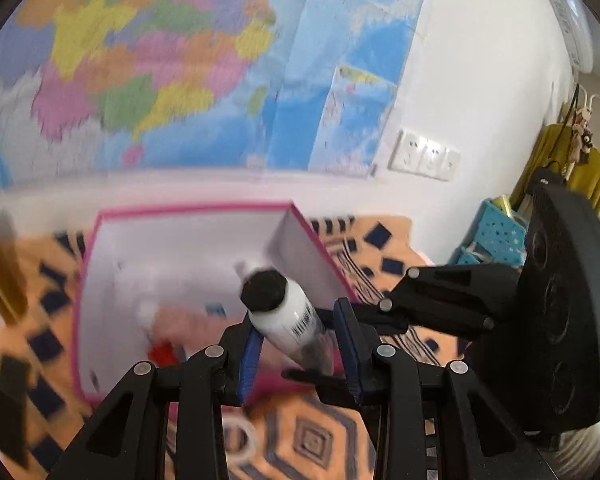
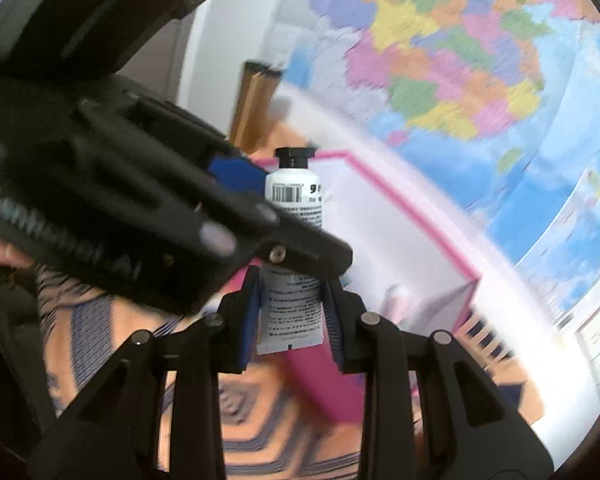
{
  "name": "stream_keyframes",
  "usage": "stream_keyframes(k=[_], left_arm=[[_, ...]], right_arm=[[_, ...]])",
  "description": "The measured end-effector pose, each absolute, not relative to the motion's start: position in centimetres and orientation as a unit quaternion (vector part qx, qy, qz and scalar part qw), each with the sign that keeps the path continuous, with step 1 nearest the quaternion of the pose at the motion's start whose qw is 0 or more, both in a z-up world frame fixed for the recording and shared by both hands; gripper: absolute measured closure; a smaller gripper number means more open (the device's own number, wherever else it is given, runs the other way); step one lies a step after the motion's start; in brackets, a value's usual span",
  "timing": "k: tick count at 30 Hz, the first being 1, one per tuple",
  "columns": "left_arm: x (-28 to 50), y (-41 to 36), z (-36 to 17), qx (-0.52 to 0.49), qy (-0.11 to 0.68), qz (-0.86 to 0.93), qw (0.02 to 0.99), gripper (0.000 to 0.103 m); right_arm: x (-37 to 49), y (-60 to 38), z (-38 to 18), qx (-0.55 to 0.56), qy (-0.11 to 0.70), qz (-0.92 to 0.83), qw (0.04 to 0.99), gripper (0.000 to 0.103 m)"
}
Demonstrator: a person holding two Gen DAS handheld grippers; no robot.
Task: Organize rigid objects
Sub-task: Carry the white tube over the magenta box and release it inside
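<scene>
While the white tube (image 2: 294, 248) shows a barcode and lines of small print too fine to read, its flat crimped end sits clamped between the right gripper (image 2: 290, 316) pads, black cap pointing away. Across it, the left gripper (image 1: 300, 340) brackets the tube's body with blue pads (image 1: 249, 354); whether they press it I cannot tell. Beyond lies the pink-edged box (image 1: 172, 272) on a patterned orange cloth (image 1: 312, 440), then a colourful wall map (image 1: 160, 60), blurred.

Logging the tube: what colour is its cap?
Black cap on the white tube, clearest in the right wrist view.
</scene>
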State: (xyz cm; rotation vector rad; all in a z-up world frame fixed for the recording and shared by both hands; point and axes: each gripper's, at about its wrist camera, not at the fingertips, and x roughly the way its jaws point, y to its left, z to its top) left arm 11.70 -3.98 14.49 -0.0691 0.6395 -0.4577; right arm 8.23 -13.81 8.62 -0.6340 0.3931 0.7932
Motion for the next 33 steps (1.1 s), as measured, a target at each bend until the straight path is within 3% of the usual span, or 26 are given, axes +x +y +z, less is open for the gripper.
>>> stream_keyframes(k=[5, 10, 14, 15, 17, 19, 20, 33], left_arm=[[15.8, -4.9, 15.4, -0.018, 0.306, -0.202, 0.93, 0.069], [18.6, -5.5, 13.9, 0.005, 0.315, -0.157, 0.936, 0.061], [19.5, -5.1, 12.5, 0.004, 0.317, -0.147, 0.937, 0.031], [19.6, -4.8, 12.1, 0.003, 0.319, -0.143, 0.937, 0.029], [19.8, -4.4, 11.6, -0.002, 0.324, -0.134, 0.937, 0.023], [19.9, -3.9, 11.2, -0.003, 0.324, -0.123, 0.938, 0.018], [19.9, -3.7, 11.1, 0.001, 0.324, -0.117, 0.939, 0.018], [17.5, -3.4, 11.0, 0.048, 0.302, -0.064, 0.95, 0.0]], right_arm=[[12.5, -13.6, 11.5, -0.289, 0.185, 0.344, 0.874, 0.071], [16.1, -13.1, 10.9, -0.287, 0.212, 0.312, 0.881, 0.071], [17.9, -13.3, 9.0, -0.276, 0.243, 0.308, 0.878, 0.071], [18.1, -13.5, 8.8, -0.269, 0.248, 0.307, 0.878, 0.071], [18.7, -14.0, 8.4, -0.249, 0.254, 0.31, 0.882, 0.066], [18.9, -14.5, 8.0, -0.24, 0.255, 0.301, 0.887, 0.042], [18.9, -14.7, 8.0, -0.238, 0.252, 0.296, 0.89, 0.037], [15.2, -17.0, 8.9, -0.219, 0.219, 0.313, 0.898, 0.036]])
